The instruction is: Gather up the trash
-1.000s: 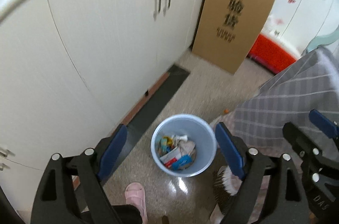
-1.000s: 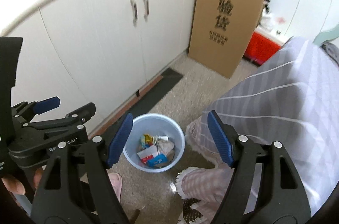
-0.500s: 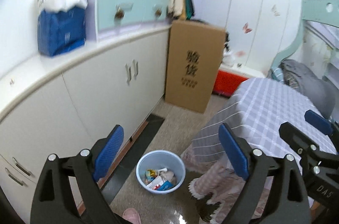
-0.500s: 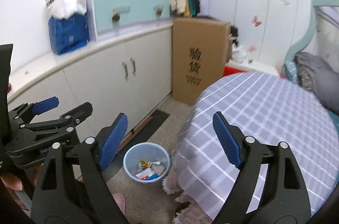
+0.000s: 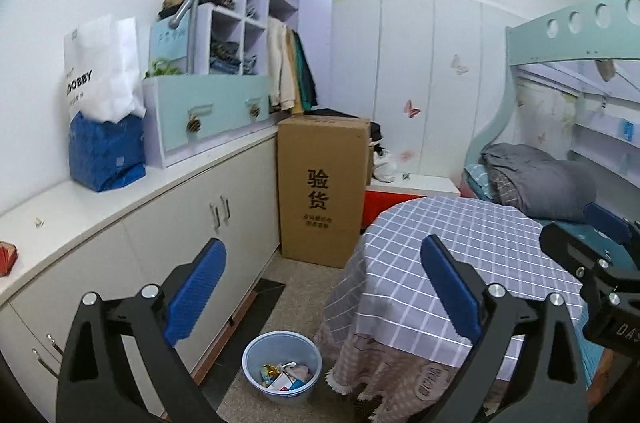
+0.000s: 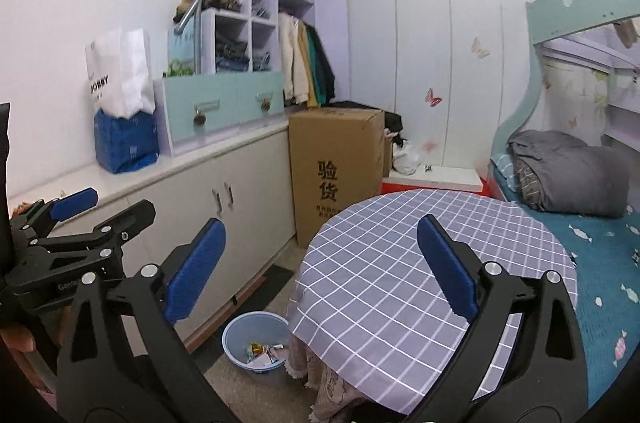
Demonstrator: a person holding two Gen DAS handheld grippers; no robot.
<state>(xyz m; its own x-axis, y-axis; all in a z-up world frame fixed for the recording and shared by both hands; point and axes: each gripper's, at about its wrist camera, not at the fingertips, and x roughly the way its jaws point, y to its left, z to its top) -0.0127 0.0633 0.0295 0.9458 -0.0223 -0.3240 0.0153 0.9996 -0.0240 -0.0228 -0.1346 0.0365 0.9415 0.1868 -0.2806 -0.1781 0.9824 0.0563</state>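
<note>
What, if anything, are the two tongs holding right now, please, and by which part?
Nothing: the left tongs and right tongs are both empty, their jaws opening.

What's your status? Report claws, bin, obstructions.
Left claw, right claw opening, both empty. Bin on floor, trash inside. Nothing blocking it.

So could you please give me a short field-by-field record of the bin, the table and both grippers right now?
bin: blue plastic bin on the floor beside the round table, upright
bin contents: wrappers and paper scraps, well below the rim
table: round table under a grey checked cloth, no trash visible on top
left gripper: jaws opening, nothing between them
right gripper: jaws opening, nothing between them
backdrop: tall cardboard box against the white cabinets
</note>
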